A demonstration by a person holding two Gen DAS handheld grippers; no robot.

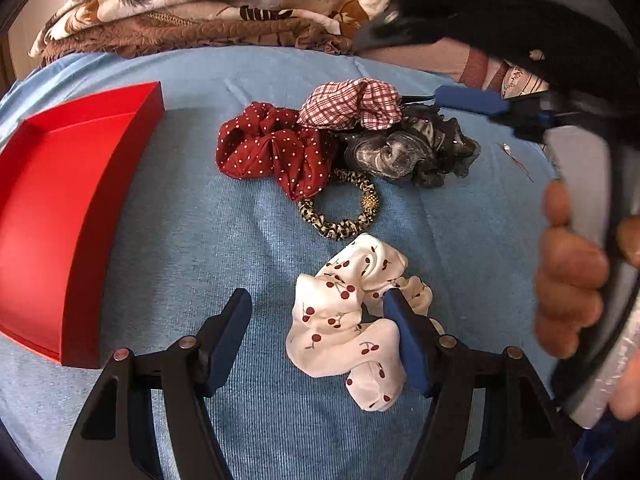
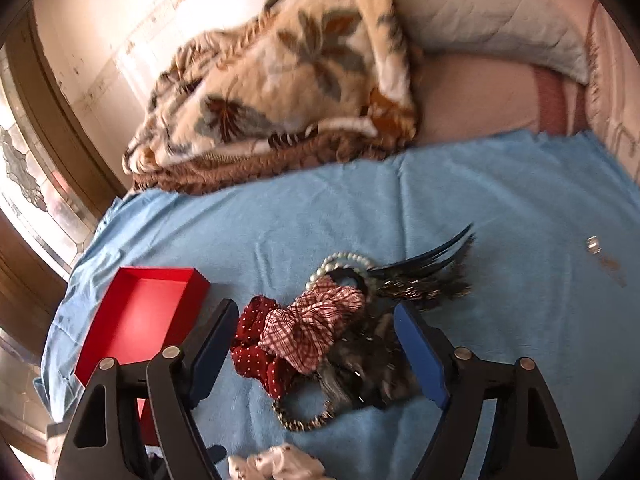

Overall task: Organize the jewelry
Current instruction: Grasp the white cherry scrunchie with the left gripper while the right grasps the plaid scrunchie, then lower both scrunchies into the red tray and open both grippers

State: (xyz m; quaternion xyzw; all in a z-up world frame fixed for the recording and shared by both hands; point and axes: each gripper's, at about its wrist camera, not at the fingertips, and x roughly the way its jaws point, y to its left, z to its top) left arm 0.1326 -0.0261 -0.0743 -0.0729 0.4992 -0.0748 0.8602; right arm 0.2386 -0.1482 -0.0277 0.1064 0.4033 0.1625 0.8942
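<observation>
A pile of hair accessories lies on a blue cloth [image 1: 168, 240]. My left gripper [image 1: 318, 300] is open and empty, just above a white cherry-print scrunchie [image 1: 340, 320]; its right finger overlaps the scrunchie. Beyond lie a leopard-print hair tie [image 1: 340, 212], a dark red polka-dot scrunchie [image 1: 272, 148], a checked scrunchie [image 1: 352, 104] and a grey sheer scrunchie [image 1: 412, 152]. My right gripper [image 2: 316, 312] is open and empty, hovering over that pile: the checked scrunchie [image 2: 316, 320], the red one [image 2: 256, 352], a pearl bracelet [image 2: 340, 260] and a dark feather clip [image 2: 432, 276].
An open red box [image 1: 72, 208] stands on the cloth at the left; it also shows in the right wrist view [image 2: 140, 312]. A folded floral blanket [image 2: 280, 92] and a pillow [image 2: 480, 12] lie behind. A small hair pin [image 1: 516, 160] lies at the right.
</observation>
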